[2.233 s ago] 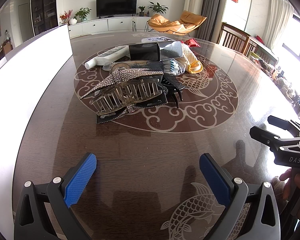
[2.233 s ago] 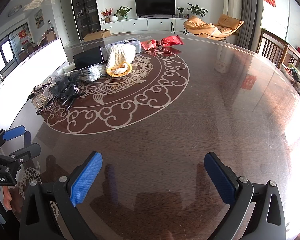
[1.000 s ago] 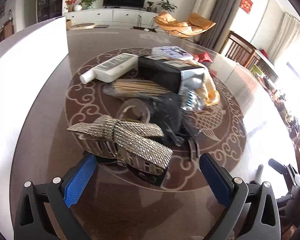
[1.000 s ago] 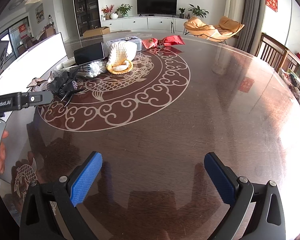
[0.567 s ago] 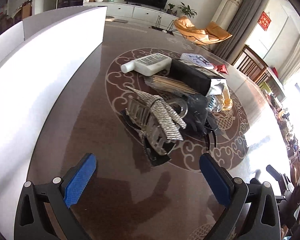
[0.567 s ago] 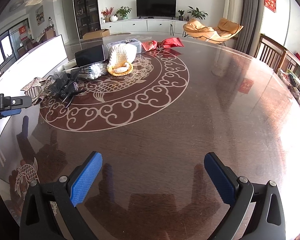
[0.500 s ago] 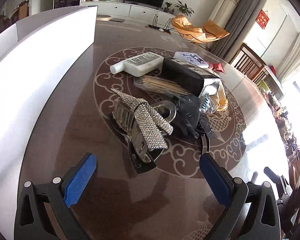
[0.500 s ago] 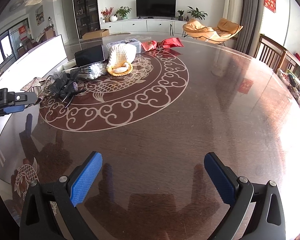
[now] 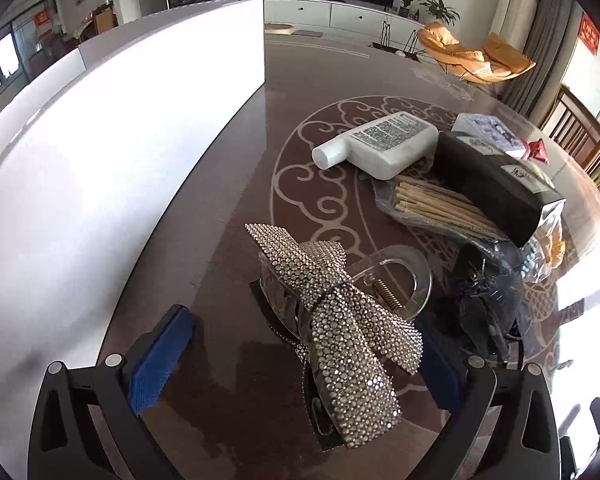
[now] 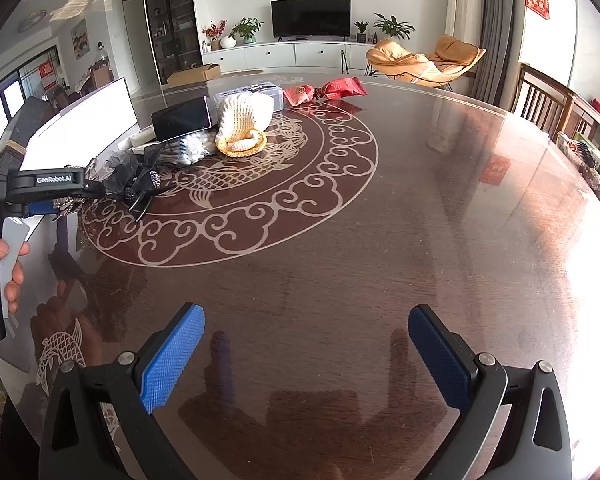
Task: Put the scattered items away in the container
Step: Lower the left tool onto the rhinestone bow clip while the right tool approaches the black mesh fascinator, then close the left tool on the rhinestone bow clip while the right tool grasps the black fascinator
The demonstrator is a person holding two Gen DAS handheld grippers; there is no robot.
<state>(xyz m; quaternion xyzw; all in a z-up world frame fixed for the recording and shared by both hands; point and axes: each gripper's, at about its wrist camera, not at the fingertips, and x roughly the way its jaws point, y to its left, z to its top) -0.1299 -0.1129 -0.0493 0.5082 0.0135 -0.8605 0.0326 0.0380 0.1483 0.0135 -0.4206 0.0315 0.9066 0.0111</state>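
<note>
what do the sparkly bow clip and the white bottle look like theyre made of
Bow hair clip: the bow looks like fabric or mesh covered in small rhinestones, glittering and faceted; the claw under it seems clear glossy plastic, with a brass-coloured metal spring showing.
White bottle: probably opaque plastic with a smooth, slightly matte skin and a printed label; it lies on its side.

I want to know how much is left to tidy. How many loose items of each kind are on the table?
Hair clips: 2, a rhinestone bow clip and a black clip
Bottles: 1, white
Stick packs: 1
Black boxes: 1
Patterned packs: 1
Knitted hats: 1
Red wrappers: 2
Clear cotton-swab packs: 1
Total: 10
</note>
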